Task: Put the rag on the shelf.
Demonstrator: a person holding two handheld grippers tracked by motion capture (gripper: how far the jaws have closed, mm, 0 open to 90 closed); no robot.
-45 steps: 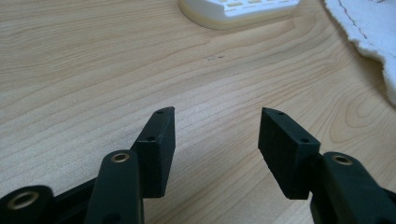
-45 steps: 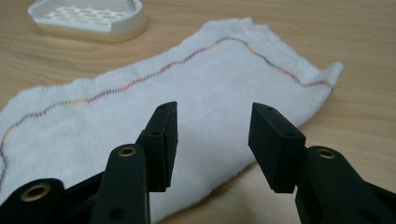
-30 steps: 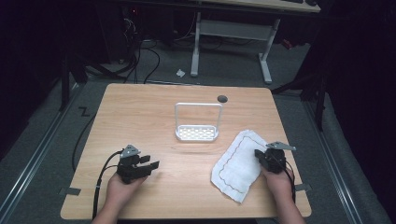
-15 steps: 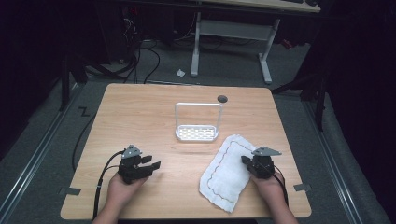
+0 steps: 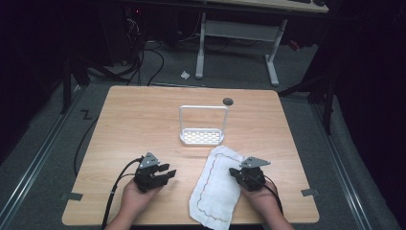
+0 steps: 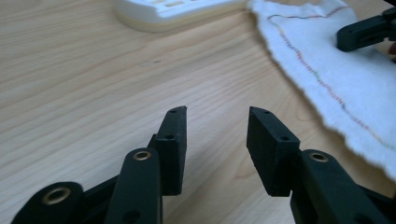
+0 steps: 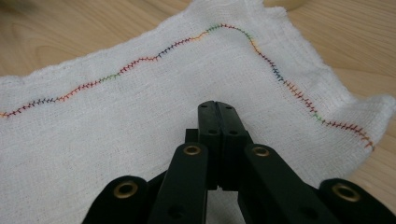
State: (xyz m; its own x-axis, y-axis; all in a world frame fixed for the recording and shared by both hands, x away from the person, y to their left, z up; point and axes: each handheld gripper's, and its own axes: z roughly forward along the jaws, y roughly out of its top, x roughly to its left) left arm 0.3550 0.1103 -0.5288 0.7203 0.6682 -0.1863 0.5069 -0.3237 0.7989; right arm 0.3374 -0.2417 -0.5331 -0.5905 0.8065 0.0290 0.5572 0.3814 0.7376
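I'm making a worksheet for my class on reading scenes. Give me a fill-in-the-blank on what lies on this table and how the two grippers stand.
1. The white cloth has a wavy line of ____ stitching near its edge.
2. The left gripper has its jaws ____ over bare wood.
3. The right gripper has its jaws ____ above the cloth.
4. The white rack stands ____ the cloth on the table.

Missing words: multicoloured; open; shut; behind

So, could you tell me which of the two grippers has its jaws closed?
The right gripper, over the white cloth, has its jaws pressed together. The left gripper hangs over bare table with a clear gap between its jaws.
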